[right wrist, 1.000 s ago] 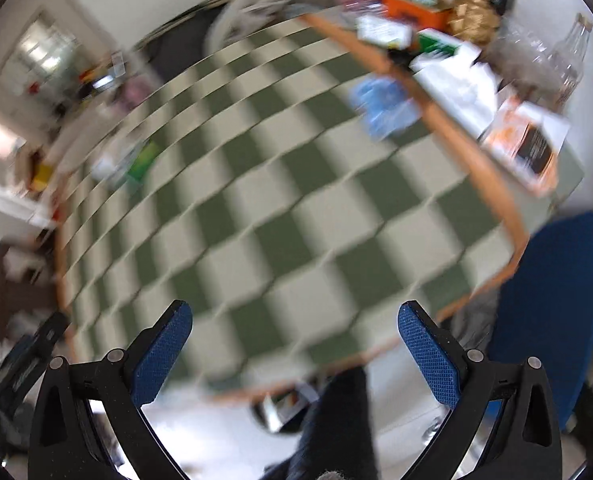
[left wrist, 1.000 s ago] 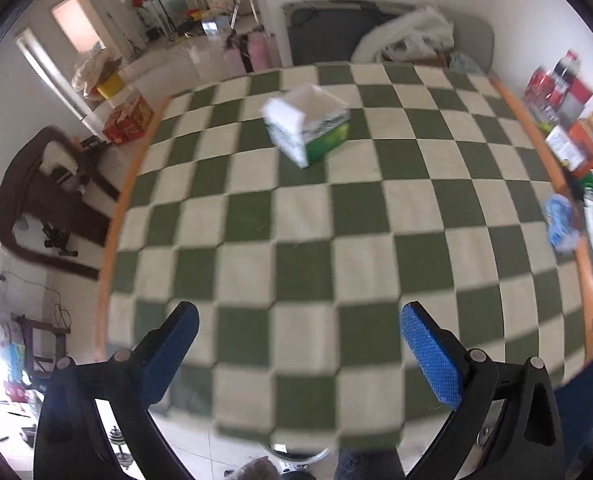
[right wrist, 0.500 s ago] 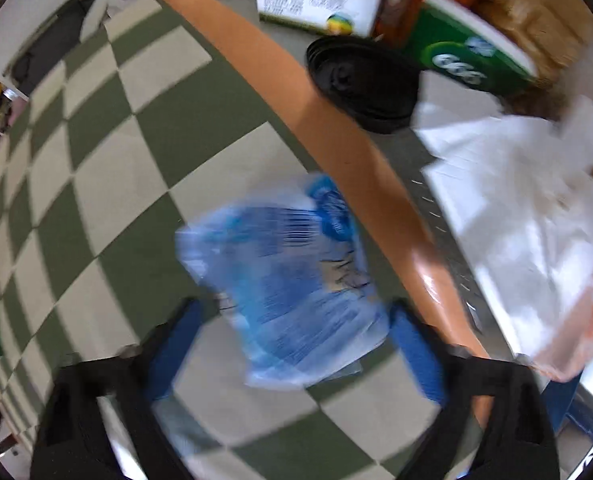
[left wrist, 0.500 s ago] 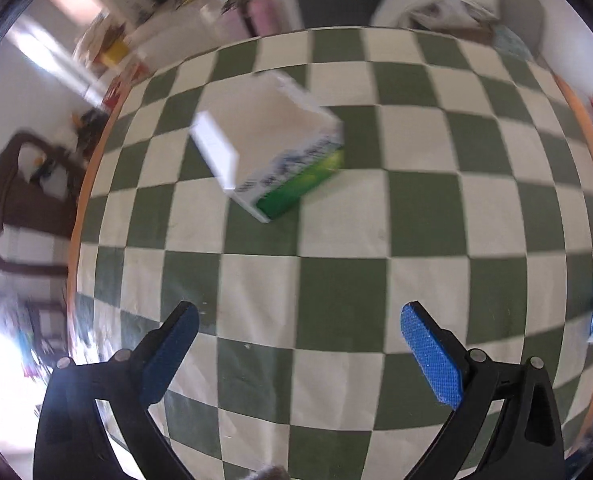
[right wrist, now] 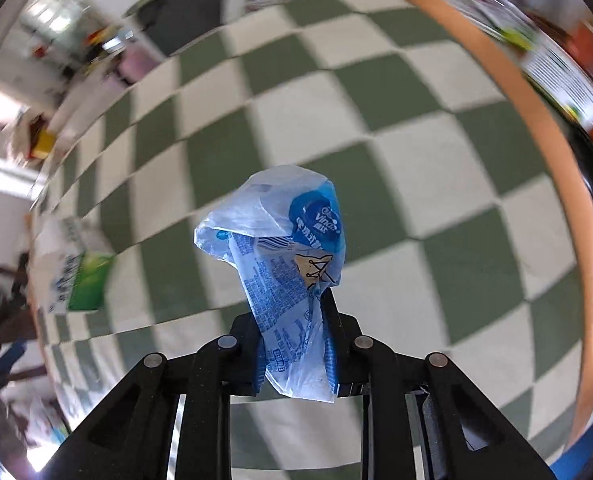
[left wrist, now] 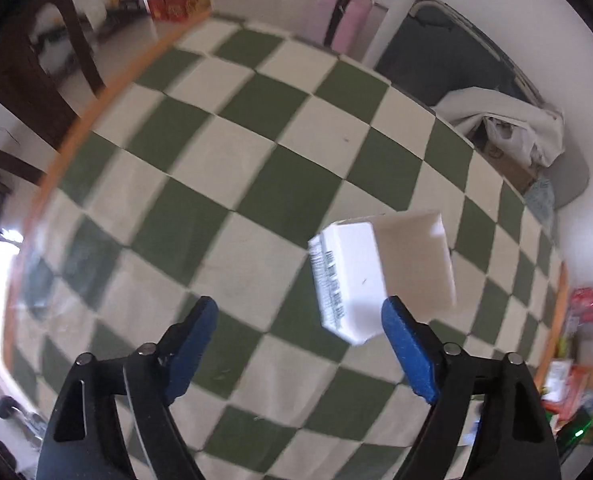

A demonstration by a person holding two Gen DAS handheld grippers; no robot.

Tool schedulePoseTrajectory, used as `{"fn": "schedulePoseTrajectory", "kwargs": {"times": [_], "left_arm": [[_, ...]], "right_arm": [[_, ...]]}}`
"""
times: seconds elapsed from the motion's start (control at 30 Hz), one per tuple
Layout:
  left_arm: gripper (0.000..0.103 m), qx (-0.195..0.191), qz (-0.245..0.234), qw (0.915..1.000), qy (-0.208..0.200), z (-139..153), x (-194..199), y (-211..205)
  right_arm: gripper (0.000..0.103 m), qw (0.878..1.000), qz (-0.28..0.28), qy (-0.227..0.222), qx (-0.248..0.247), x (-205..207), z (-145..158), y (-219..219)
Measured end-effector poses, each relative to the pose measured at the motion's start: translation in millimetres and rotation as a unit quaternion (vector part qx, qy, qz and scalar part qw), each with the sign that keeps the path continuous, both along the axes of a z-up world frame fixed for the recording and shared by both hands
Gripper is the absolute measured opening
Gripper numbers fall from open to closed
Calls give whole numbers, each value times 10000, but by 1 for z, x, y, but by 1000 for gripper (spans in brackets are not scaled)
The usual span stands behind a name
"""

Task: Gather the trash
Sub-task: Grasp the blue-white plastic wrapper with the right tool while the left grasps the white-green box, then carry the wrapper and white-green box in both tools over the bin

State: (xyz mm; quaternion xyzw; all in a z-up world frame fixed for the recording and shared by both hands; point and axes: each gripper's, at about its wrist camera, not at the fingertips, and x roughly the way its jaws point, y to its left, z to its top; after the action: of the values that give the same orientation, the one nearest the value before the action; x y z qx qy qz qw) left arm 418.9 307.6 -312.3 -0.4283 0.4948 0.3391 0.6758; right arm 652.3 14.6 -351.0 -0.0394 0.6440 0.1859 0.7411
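The table [left wrist: 224, 168] fills both views. The box [left wrist: 376, 276] lies at two o'clock of the left gripper [left wrist: 300, 344], whose jaws are spread; its right finger [left wrist: 406, 350] may knock it, though blur hides contact. The right gripper [right wrist: 292, 344] pinches the bag [right wrist: 288, 248], which could slip.

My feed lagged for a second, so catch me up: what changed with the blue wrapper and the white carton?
The right gripper closed on the blue wrapper and now holds it clear of the checkered tablecloth. The left gripper moved in on the white carton, which now sits just ahead of its right finger. Unchanged: the left gripper is still open and the carton is not gripped.
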Motion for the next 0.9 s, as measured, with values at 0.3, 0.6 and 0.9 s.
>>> {"fn": "schedulePoseTrajectory", "kwargs": {"times": [0.3, 0.6, 0.9], "left_arm": [[17, -302, -235, 9992, -78, -27, 29, 7], [17, 1057, -799, 9897, 550, 13, -1, -25], [17, 1495, -1358, 9776, 591, 42, -65, -75]], "right_arm": [[23, 9997, 213, 79, -21, -7, -8, 35], [23, 9995, 311, 3, 113, -21, 10, 19], [23, 9987, 268, -102, 411, -76, 43, -12]]}}
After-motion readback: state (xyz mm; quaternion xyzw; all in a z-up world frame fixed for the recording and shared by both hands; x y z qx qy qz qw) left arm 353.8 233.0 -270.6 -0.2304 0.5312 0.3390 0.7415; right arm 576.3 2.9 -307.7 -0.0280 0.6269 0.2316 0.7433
